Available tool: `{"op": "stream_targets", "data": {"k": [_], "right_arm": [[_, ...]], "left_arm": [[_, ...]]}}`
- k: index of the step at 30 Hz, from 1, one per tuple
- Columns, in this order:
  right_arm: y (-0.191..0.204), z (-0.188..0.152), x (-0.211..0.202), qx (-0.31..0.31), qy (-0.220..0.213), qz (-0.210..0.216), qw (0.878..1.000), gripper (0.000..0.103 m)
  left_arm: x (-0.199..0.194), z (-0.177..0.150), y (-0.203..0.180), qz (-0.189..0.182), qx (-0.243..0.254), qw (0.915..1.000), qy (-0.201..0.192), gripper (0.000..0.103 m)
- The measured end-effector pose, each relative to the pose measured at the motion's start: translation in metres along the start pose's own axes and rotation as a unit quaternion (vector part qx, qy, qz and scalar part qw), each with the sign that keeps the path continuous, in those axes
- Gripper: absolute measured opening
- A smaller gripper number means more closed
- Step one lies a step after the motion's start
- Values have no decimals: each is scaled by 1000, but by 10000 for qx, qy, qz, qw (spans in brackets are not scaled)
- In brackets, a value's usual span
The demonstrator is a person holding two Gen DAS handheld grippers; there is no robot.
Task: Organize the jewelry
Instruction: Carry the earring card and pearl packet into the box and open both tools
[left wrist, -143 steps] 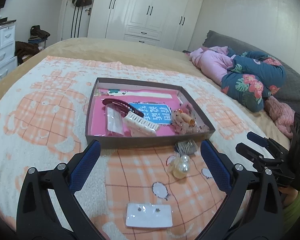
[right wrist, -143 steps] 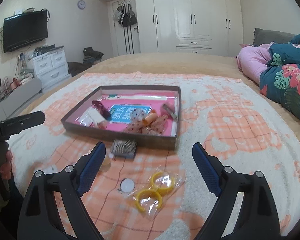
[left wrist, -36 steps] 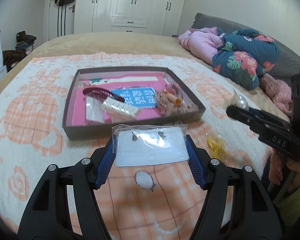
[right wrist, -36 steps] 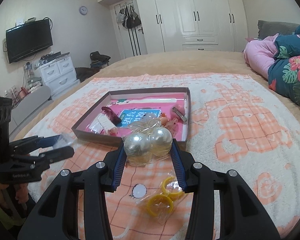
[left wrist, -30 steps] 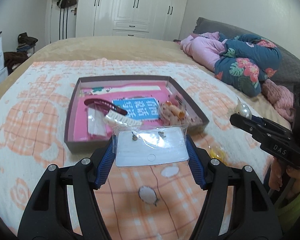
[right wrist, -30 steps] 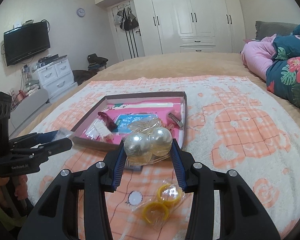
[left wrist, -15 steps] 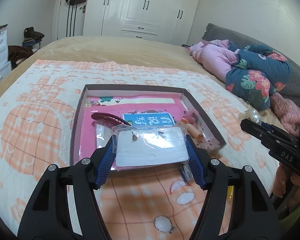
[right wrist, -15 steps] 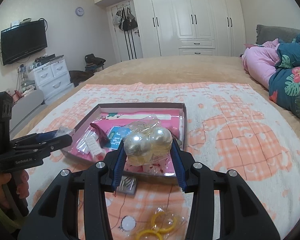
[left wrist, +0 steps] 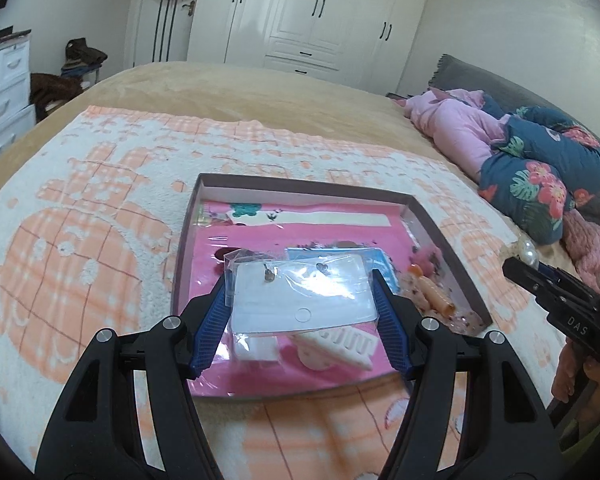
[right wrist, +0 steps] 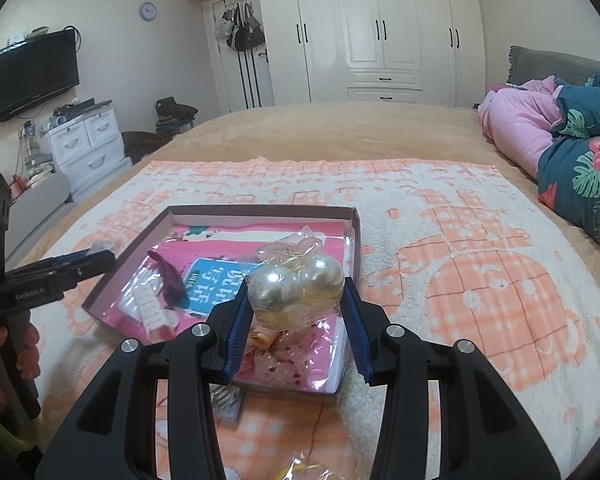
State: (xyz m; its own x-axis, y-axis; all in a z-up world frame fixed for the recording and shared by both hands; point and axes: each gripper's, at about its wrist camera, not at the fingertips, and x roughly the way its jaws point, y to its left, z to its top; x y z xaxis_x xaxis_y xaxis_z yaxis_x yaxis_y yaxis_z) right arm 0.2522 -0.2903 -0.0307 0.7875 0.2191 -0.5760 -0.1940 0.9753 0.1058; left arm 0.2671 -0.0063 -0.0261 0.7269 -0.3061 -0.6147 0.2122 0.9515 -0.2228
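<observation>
Closest in, the left gripper [left wrist: 302, 304] has its jaws clamped on the side edges of a clear packet holding a white card with two stud earrings [left wrist: 300, 294]. The right gripper [right wrist: 296, 306] squeezes a crinkled clear bag holding two big pearl balls [right wrist: 296, 286] between its blue pads.

A second ago both packets hung over the orange-and-white blanket [left wrist: 80, 240], short of the box; now each sits above the pink floor of the shallow cardboard box [left wrist: 300, 192]. The card is over the near left part, above a white comb-like clip [left wrist: 334, 346]. The pearls are over the near right corner, above a heap of small pinkish pieces [right wrist: 280, 356]. Neither grip has altered on the way; both hands have simply carried their loads forward. I would say the carrying is nearly finished and what remains for these two is to lower and let go.

Just short of the box, on the blanket, a small dark comb-toothed clip [right wrist: 226, 402] lies, and at the bottom edge of the right view is a hint of yellow in plastic, so some pieces still need collecting, I judge.

Farther inside the box lie a dark red hair clip [right wrist: 168, 276], a blue printed card [right wrist: 212, 284] and a long white strip [left wrist: 320, 220] by the far wall. Beyond is the tan bedspread [right wrist: 320, 132], then white wardrobes [right wrist: 380, 28].
</observation>
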Motion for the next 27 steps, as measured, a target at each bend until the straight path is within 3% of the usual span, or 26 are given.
{"op": "stream_targets", "data": {"k": [17,27], "right_arm": [[-3,-15,70,-42,873,-71,9962,42],[-2,-15,57,-30,729,-32,9973,52]], "left_arm": [[47,-10,17,361,33,9985,399,58],[39,-11,15,374,10,9987,348,62]]}}
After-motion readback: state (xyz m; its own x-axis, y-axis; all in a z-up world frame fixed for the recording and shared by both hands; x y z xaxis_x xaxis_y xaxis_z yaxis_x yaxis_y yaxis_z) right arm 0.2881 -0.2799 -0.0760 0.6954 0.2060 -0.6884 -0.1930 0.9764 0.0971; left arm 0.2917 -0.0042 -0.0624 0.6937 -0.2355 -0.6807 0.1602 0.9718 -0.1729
